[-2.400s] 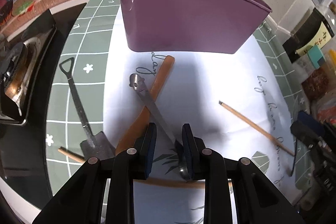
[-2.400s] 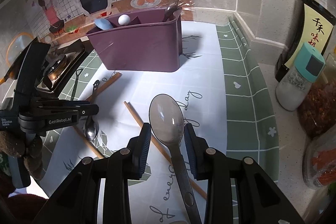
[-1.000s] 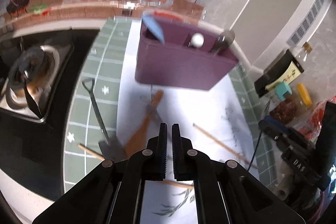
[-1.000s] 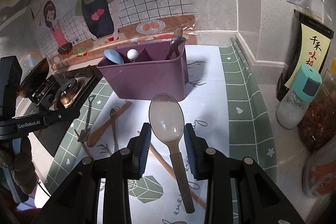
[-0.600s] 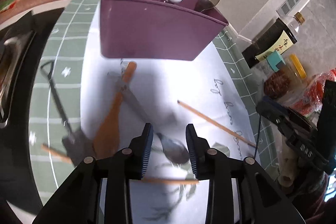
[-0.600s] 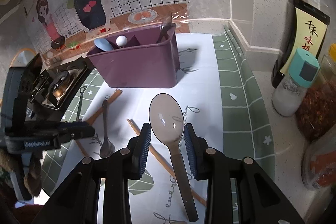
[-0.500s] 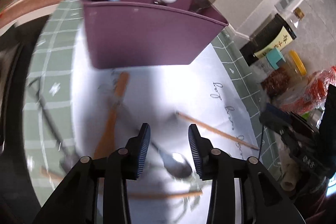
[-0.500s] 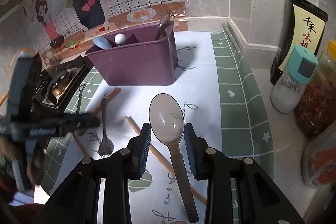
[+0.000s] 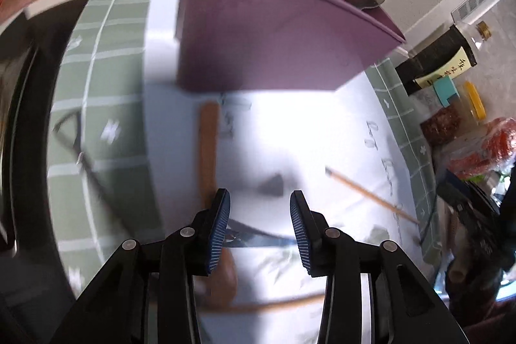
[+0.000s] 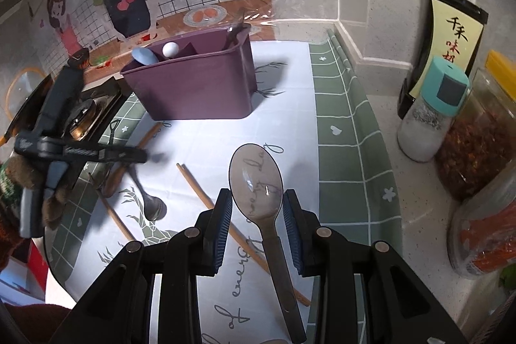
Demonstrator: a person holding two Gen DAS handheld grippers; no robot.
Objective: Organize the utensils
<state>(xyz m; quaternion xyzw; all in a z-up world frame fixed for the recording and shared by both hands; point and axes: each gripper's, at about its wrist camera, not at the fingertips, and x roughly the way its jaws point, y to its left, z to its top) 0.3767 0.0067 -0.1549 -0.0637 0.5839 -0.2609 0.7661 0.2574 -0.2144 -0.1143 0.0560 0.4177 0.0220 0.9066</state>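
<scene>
Grippers first: your left gripper [image 9: 259,215] has its fingers spread wide with nothing between the pads, hanging over the mat [image 10: 290,79] above the metal spoon [image 10: 146,195]. That view is motion-blurred, so contact with the spoon handle can't be judged. Your right gripper [image 10: 257,223] also stands wide apart; the translucent spoon [image 10: 256,182] lies on the mat between its fingers, bowl forward, handle running back under the gripper, gaps visible on both sides of the bowl, so no grip.

Purple caddy [image 10: 196,83] sits upright at the far end of the mat, holding a blue utensil [image 10: 144,55], a white-knobbed one [image 10: 170,49] and a dark spoon [image 10: 237,33] in its compartments. Wooden spatula [image 9: 208,147] lies in front of the caddy, near your left fingers. One chopstick [image 10: 222,215] runs diagonally just left of the translucent spoon, another chopstick [image 10: 113,215] lies near the metal spoon. Small black shovel utensil [image 10: 111,131] rests at the mat's left edge. Salt shaker [image 10: 429,115] and sauce bottle [image 10: 448,31] stand to the right, off the mat
</scene>
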